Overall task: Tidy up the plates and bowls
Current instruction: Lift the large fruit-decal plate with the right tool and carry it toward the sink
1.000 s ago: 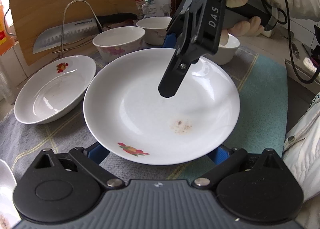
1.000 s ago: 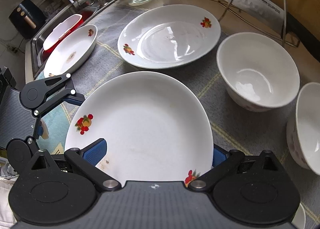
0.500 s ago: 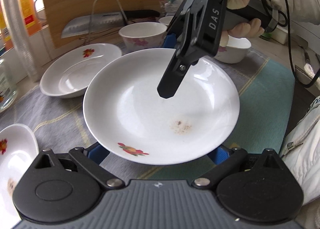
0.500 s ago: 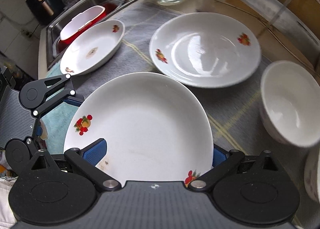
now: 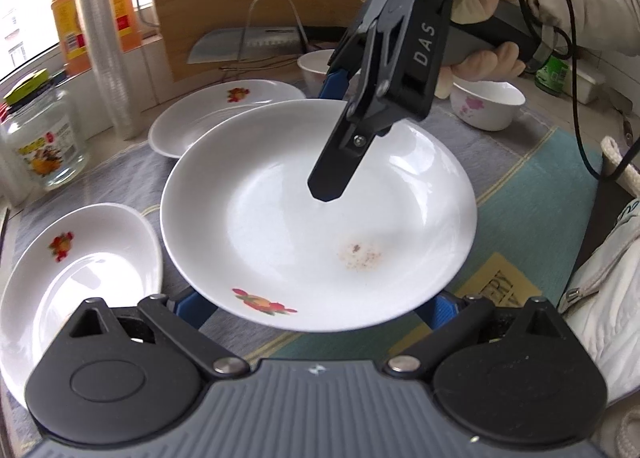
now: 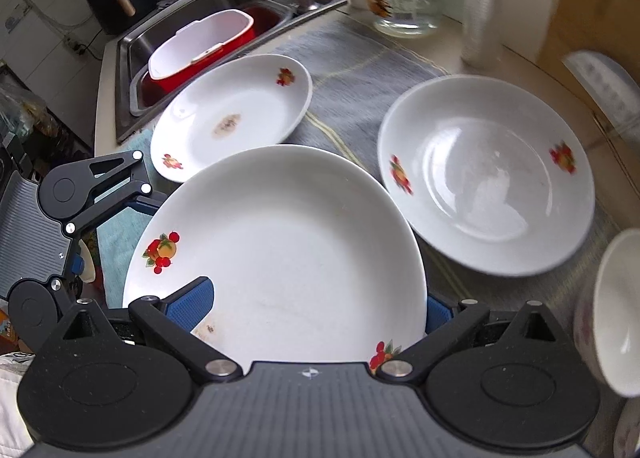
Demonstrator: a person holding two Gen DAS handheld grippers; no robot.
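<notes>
The held plate (image 5: 316,218), white with fruit decals and a brownish smear, hangs above the table, both sets of jaws grasping its opposite rims: left gripper (image 5: 316,308), right gripper (image 6: 316,308). Nothing looks stacked yet: two more plates (image 6: 484,174) (image 6: 232,114) and the bowls (image 5: 486,102) lie apart on the mat (image 6: 352,90).

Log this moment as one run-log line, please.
left gripper: holds near rim | right gripper: clamps far rim | stained plate: lifted above mat | oval plate: beside sink
</notes>
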